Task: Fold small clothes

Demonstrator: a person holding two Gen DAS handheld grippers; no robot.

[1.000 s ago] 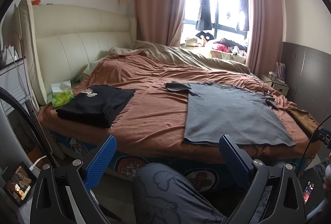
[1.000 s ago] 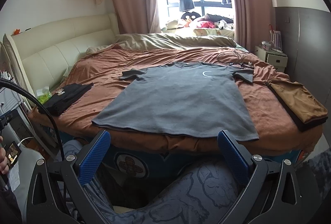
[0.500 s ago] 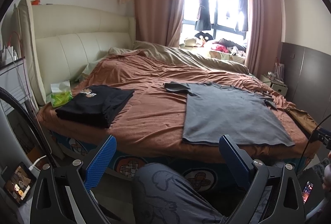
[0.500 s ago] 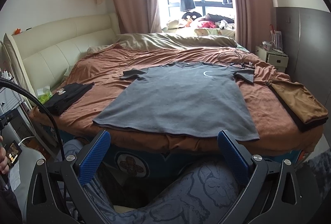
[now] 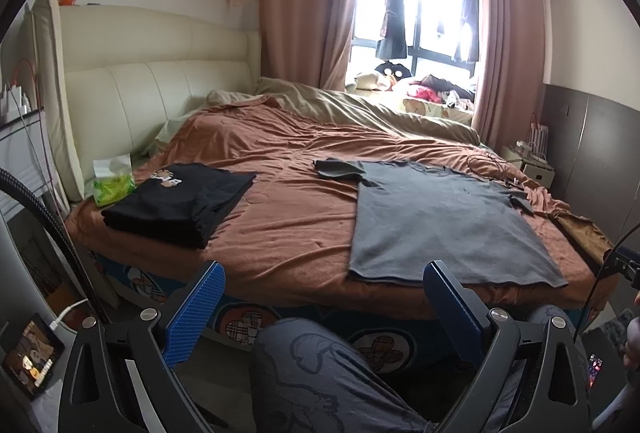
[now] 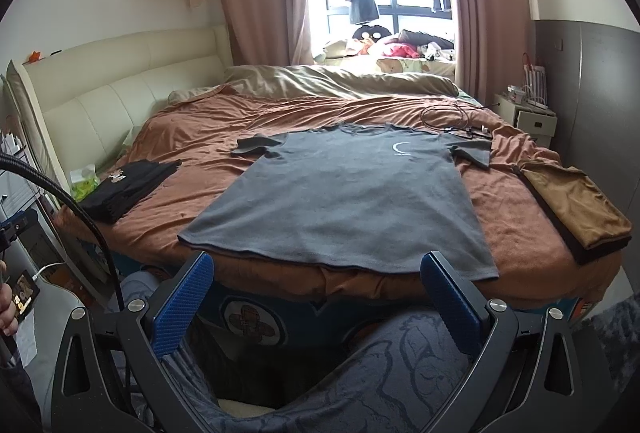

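We hold both tools back from the bed (image 5: pixel 304 233), low over our knees in patterned grey trousers (image 5: pixel 320 373), and nothing here serves as a container except a green tissue pack (image 5: pixel 113 185) at the head end, with a white sheet sticking out of its top. The grey T-shirt (image 6: pixel 352 201) lies spread flat and face up on the brown cover, its hem along the near edge of the mattress, both sleeves out to the sides and a small white crescent mark on the chest. To its left, well apart, sits a folded black garment (image 5: pixel 180 205) with a cartoon print, just beside the tissue pack. On the right edge of the bed lies a folded tan garment (image 6: pixel 576 209) on something dark. A black cable (image 6: pixel 452 117) coils on the cover beyond the shirt's collar. Our left gripper (image 5: pixel 324 313) has its blue-padded fingers spread wide with nothing between them, aimed at the bed between the black garment and the shirt. Our right gripper (image 6: pixel 320 305) is likewise spread wide and empty, pointed squarely at the shirt's hem without touching it.
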